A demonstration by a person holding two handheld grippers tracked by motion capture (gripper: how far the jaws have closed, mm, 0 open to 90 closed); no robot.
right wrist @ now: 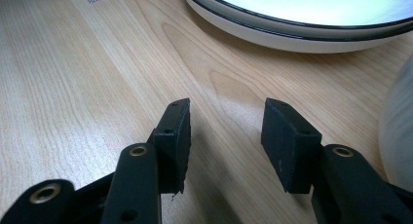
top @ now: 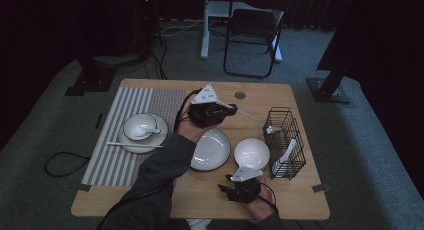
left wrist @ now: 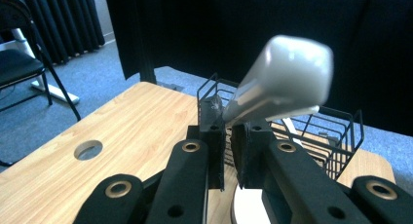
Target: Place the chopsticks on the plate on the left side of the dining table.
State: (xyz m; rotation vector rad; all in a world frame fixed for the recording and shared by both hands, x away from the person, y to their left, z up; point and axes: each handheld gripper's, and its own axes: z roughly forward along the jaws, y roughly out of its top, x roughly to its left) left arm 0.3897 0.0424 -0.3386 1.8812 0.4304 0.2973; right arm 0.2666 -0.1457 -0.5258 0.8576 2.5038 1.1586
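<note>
Between the closed jaws of the left gripper [left wrist: 228, 136]: white ceramic soup spoon [left wrist: 280, 80], handle pinched, long axis pointing forward toward the black wire basket [left wrist: 336, 136] just beyond. Right gripper [right wrist: 226, 136], parted and empty, rests low beside the white plate [right wrist: 292, 24].

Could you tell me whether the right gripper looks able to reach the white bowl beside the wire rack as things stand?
Probably yes: the right gripper rests open on the table just in front of the white bowl, with bare wood between them. The left gripper holds a spoon farther back.
</note>
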